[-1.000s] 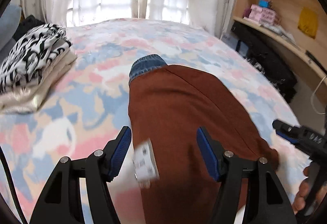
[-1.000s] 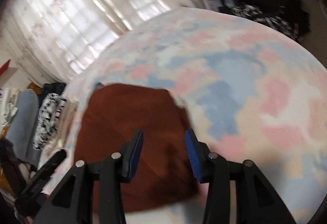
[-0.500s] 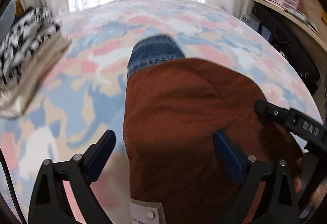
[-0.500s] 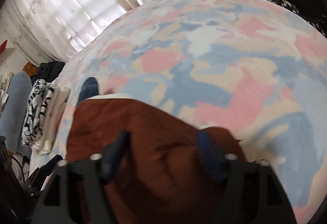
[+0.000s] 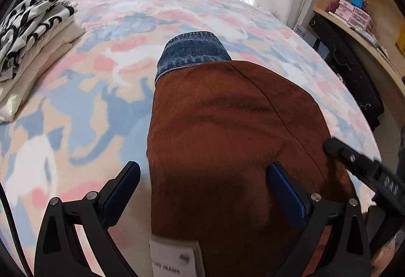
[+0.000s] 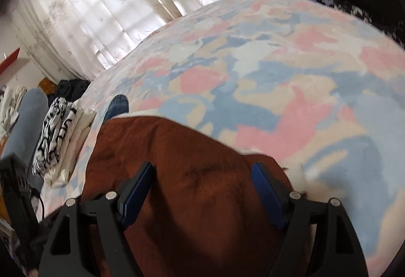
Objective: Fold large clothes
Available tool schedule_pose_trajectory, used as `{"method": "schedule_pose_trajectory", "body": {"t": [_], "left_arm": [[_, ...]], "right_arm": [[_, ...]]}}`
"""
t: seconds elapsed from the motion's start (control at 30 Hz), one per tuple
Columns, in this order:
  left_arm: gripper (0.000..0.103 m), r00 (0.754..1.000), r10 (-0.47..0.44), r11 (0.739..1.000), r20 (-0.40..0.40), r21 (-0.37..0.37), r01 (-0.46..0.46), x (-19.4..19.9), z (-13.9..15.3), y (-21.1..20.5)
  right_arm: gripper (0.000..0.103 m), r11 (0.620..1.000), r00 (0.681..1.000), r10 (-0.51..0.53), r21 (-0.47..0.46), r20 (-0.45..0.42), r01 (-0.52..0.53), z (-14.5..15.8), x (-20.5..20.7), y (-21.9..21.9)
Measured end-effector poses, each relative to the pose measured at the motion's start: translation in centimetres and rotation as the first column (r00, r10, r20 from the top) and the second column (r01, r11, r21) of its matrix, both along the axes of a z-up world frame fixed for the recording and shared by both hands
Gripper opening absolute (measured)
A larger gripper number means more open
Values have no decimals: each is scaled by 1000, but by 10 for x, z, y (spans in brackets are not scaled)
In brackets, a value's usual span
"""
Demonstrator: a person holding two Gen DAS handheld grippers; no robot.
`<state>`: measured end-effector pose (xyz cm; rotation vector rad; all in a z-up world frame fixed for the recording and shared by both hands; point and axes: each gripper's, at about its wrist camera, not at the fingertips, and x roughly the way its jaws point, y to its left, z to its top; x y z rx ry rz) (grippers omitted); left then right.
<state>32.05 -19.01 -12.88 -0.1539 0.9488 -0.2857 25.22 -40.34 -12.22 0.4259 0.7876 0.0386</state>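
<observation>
A rust-brown fleece-lined garment (image 5: 227, 140) lies folded on the bed, with a blue denim end (image 5: 192, 51) sticking out at its far side and a white label (image 5: 174, 261) at its near edge. It also shows in the right wrist view (image 6: 192, 180). My left gripper (image 5: 202, 183) is open just above the garment's near left part, holding nothing. My right gripper (image 6: 202, 180) is open above the garment's near right part, holding nothing. Its black finger (image 5: 354, 163) shows at the right of the left wrist view.
The bed has a pink, blue and cream blanket (image 5: 76, 100). A stack of folded clothes (image 5: 33, 31) with a black-and-white top sits at the bed's left. Shelves and a black bag (image 5: 354, 74) stand at the right. Curtains (image 6: 114, 6) hang behind.
Both grippers have opened wider and let go of the garment, which now lies flat. The label has dropped to the near edge. The right gripper moved in over the garment.
</observation>
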Motion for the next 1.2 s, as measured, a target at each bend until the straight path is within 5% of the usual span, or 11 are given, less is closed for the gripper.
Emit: {"method": "schedule_pose_trajectory", "body": {"t": [0.1,0.2,0.4,0.73,1.2], "left_arm": [[100,1000,25,999,-13,-21,-25,-13,6,9],[100,999,33,998,-13,-55,-34,-35,9,18],[100,998,-55,998,-18,-22,55,-82,0,13],[100,997,-39,995,-71,-93,32,-100,-10,22],[100,996,-92,993,-7,-73,91,-125,34,29]], "right_arm": [[78,998,999,35,-44,23,-34,12,-26,6],[61,994,998,65,-84,13,-64,15,-50,11],[53,993,996,56,-103,-74,-63,-12,-93,2],[54,995,994,30,-88,-109,-40,-3,-130,-8],[63,997,986,66,57,-152,-57,17,-166,-32]]}}
